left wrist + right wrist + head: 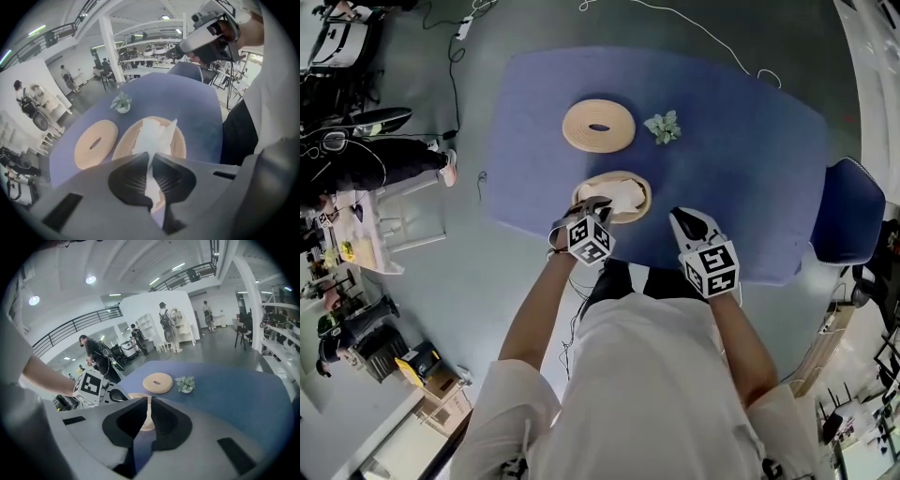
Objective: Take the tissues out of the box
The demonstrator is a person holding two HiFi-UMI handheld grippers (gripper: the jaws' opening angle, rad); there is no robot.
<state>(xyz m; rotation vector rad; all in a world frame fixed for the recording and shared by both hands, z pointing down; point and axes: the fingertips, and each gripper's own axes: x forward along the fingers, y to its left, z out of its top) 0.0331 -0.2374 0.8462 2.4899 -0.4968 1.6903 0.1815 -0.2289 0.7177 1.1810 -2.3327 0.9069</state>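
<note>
Blue table (750, 141) on grey floor (534, 23) bears tissue box (643, 199).

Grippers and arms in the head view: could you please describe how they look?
The left gripper and right gripper are grey and black handheld units, each carrying a white cube with black square markers. Their jaws are lined with black ribbed pads. The person wears a white short-sleeved shirt.

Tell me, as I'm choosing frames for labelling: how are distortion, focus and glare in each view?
Head view: even light, sharp, table edges bowed. Left gripper view: strong fisheye, dark round border, tissue bright, left gripper soft. Right gripper view: same fisheye, ceiling lamp glares.
</note>
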